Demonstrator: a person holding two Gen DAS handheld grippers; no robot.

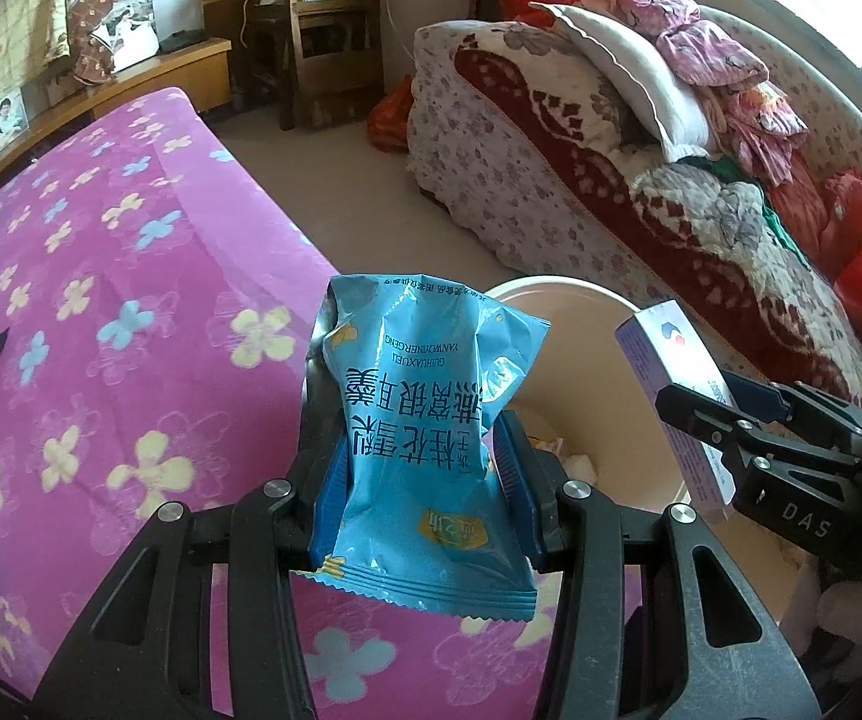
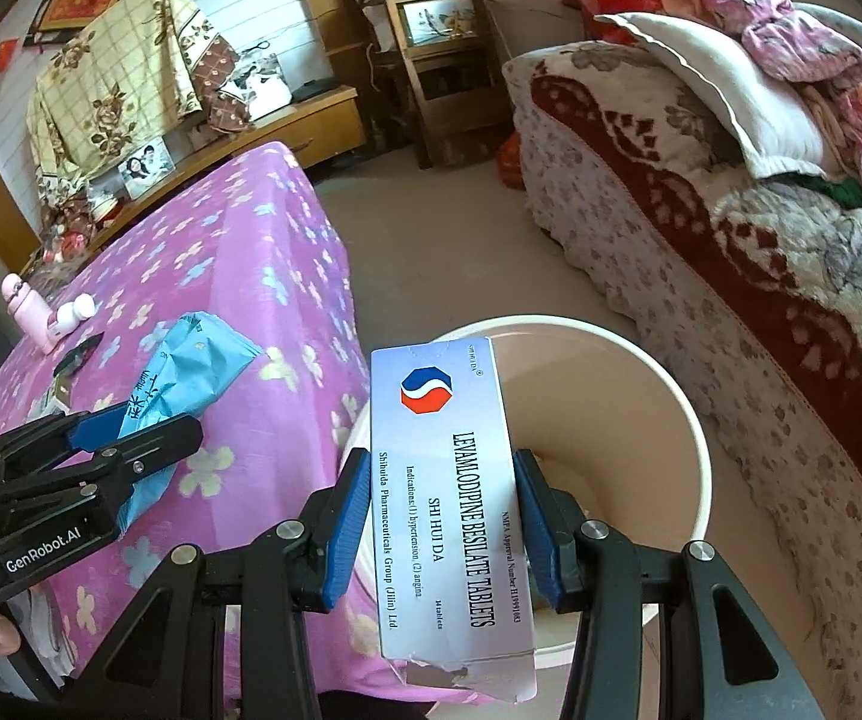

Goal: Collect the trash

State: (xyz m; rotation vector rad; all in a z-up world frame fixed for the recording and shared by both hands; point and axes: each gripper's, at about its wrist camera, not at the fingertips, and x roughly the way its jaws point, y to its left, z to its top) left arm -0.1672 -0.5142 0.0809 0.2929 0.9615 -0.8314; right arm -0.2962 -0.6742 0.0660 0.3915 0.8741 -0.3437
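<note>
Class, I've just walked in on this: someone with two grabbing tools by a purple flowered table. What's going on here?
A person is clearing trash with a pair of handheld tongs. The left tongs are shut on a blue snack packet, and the right tongs are shut on a white tablet box. Both items are held near the cream bucket on the floor beside the purple-covered table; the box is over its opening. Neither has been dropped in yet. The bucket already holds a few scraps.

A lived-in home bedroom: a sofa (image 2: 731,252) heaped with quilts and clothes, a pink flowered bedspread (image 2: 221,276), a wooden chair (image 2: 431,78), framed family photo (image 2: 146,167) on a low cabinet
</note>
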